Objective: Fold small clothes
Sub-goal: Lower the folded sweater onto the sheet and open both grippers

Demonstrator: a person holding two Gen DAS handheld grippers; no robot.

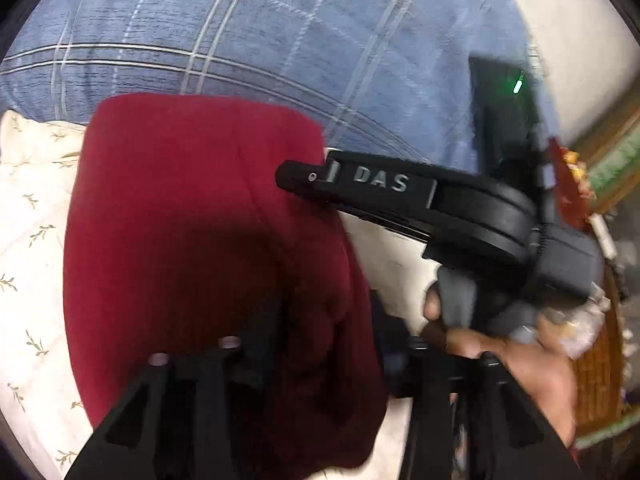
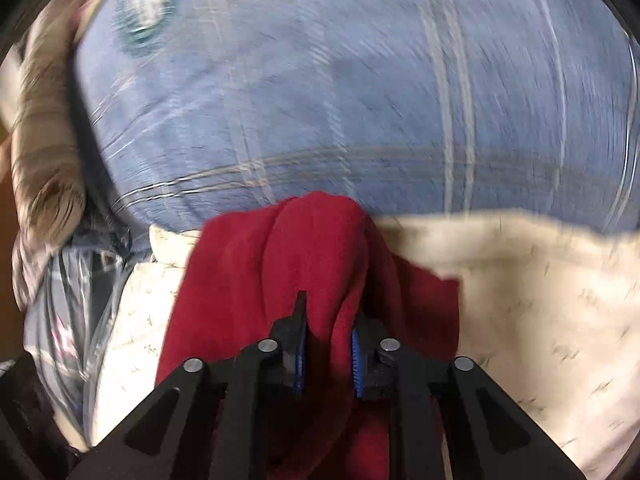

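Note:
A dark red fleece garment (image 1: 192, 220) hangs in front of the left wrist camera, over a cream bedsheet. My left gripper (image 1: 316, 344) is shut on the red garment; the cloth drapes over its fingers and hides the tips. My right gripper comes in from the right in the left wrist view (image 1: 292, 178), its tip at the garment's right edge. In the right wrist view my right gripper (image 2: 328, 344) is shut on a bunched fold of the red garment (image 2: 304, 248), held between the blue pads (image 2: 356, 360). The view is motion blurred.
A cream sheet (image 1: 32, 216) with small leaf print covers the bed. A blue plaid quilt (image 1: 248, 40) lies bunched behind it. The person's hand (image 1: 528, 368) holds the right gripper. Cluttered wooden furniture (image 1: 600, 368) stands at the right.

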